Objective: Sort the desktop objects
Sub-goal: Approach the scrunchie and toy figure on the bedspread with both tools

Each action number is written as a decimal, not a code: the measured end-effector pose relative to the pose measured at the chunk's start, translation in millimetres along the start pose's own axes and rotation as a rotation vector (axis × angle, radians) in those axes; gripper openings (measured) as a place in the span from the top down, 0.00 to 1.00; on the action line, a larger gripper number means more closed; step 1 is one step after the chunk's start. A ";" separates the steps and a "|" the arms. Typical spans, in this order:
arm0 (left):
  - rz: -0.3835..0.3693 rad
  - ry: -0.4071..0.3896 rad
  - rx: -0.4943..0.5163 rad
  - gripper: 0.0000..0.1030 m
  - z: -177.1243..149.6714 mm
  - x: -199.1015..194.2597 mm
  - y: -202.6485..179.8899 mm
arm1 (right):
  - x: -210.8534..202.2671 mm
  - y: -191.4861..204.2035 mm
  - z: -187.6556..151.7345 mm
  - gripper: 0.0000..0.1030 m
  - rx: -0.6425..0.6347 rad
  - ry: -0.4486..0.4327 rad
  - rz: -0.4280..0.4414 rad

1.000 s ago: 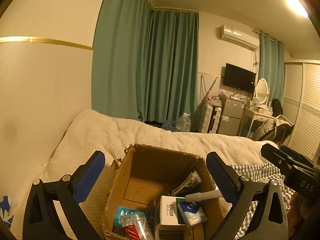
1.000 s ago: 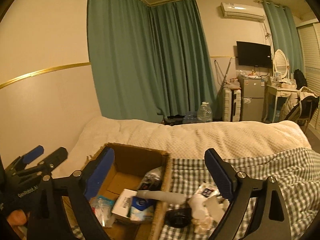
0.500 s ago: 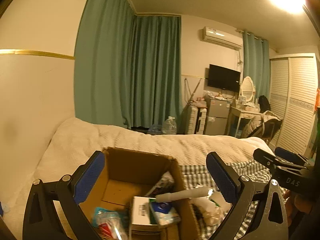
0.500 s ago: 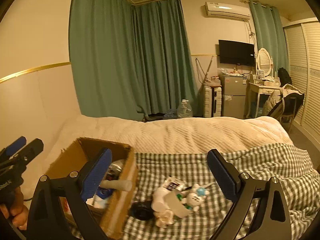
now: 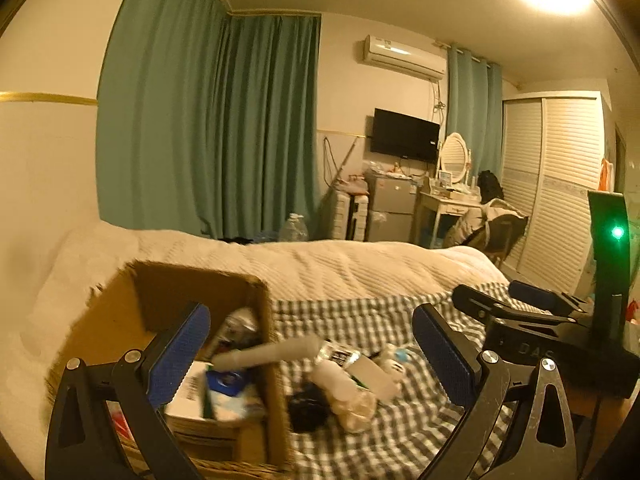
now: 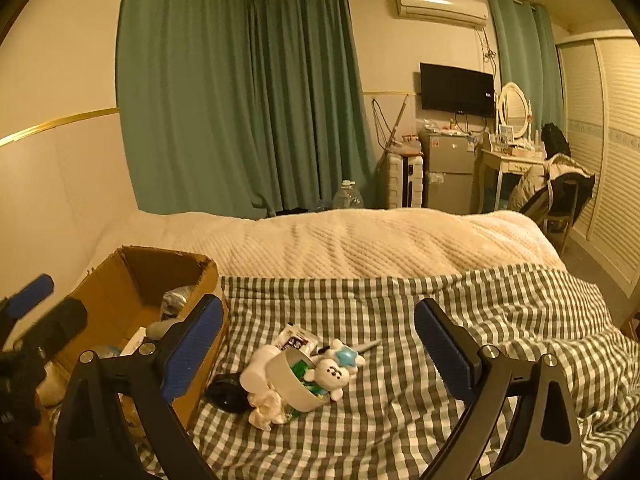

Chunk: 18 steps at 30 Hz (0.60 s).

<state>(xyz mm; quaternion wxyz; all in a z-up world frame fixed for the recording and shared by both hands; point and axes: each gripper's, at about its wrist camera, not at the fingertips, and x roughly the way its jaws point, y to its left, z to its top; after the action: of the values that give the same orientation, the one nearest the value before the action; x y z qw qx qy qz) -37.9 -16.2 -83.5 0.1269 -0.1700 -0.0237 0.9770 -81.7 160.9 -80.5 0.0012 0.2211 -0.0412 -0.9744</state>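
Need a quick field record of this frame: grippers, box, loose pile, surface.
left gripper: open, empty
right gripper: open, empty
brown cardboard box: on bed, left of pile, partly filled
loose pile: white plush toy, round white tub, black round object
surface: grey-white checked blanket

Cardboard box (image 5: 244, 292) contents motion-blurred, near corner cut off; black item (image 6: 228, 394) beside pile unidentifiable.

Both tools alike: left gripper (image 5: 310, 354) and right gripper (image 6: 319, 346) have black angular frames, blue ribbed pads (image 6: 442, 346), silver screws (image 5: 490, 356). Right gripper body bears pale lettering, green indicator light (image 5: 617, 233) above.
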 end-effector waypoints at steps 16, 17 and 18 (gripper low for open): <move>-0.065 0.104 0.132 0.24 -78.4 44.9 -69.8 | 45.8 -51.5 -40.1 0.27 0.085 0.131 -0.012; -0.069 0.118 0.135 0.24 -82.7 49.4 -72.4 | 49.6 -52.8 -41.8 0.27 0.096 0.140 -0.006; -0.071 0.133 0.135 0.24 -88.1 55.0 -73.8 | 54.2 -55.5 -43.7 0.27 0.109 0.152 0.001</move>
<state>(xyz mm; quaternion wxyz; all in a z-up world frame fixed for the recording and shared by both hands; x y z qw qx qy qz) -40.4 69.5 -177.7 0.1741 -0.2245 0.0447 0.9577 -110.9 211.6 -147.6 -0.0070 0.2940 -0.0939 -0.9511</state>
